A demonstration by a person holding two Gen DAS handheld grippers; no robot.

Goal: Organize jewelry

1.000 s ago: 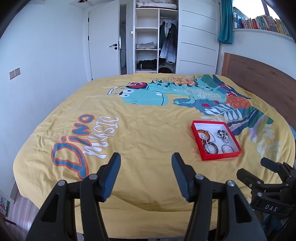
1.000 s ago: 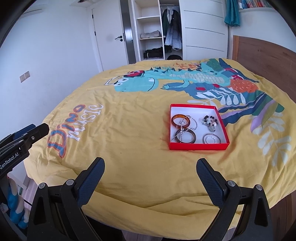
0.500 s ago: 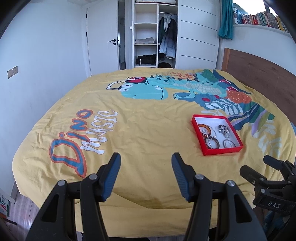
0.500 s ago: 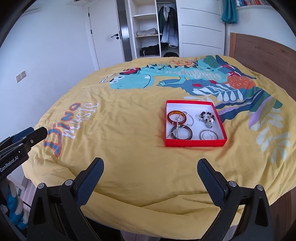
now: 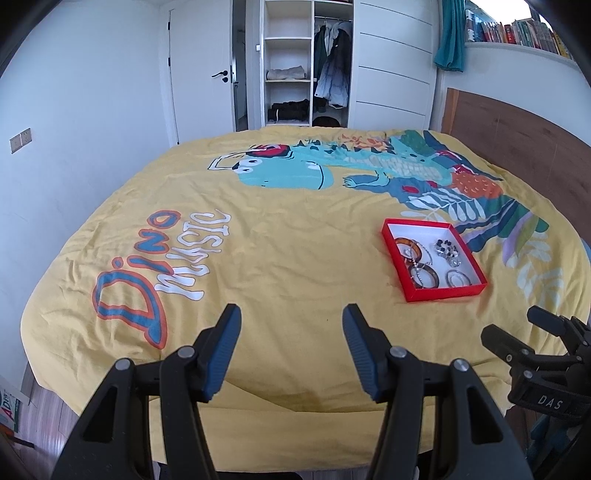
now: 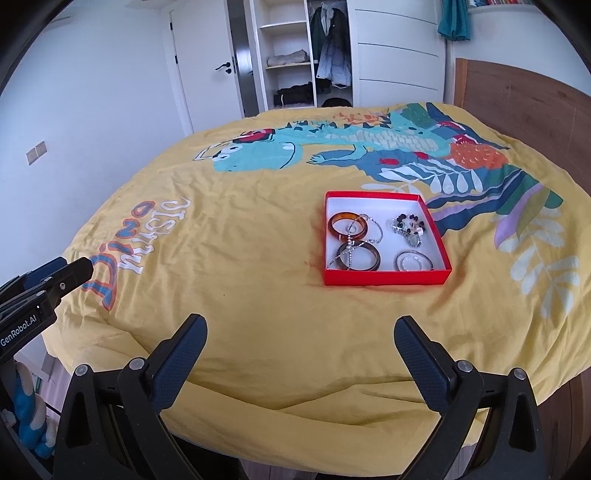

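Note:
A red box (image 6: 384,277) with a white inside lies on the yellow bed cover; it also shows in the left wrist view (image 5: 443,294). It holds an amber bangle (image 6: 347,224), a dark bangle (image 6: 359,256), a silver chain (image 6: 346,248), a beaded piece (image 6: 408,223) and a clear ring-shaped bracelet (image 6: 413,261). My left gripper (image 5: 291,347) is open and empty over the bed's near edge, left of the box. My right gripper (image 6: 299,354) is open and empty, in front of the box.
The yellow dinosaur bed cover (image 5: 258,236) fills both views. A wooden headboard (image 6: 524,96) is at the right. An open wardrobe (image 5: 306,62) and a white door (image 5: 199,70) stand beyond the bed. Books (image 5: 517,33) line a high shelf.
Both grippers have moved forward and a little higher toward the bed; the red box appears nearer and more central in the right wrist view. Both jaws stay open.

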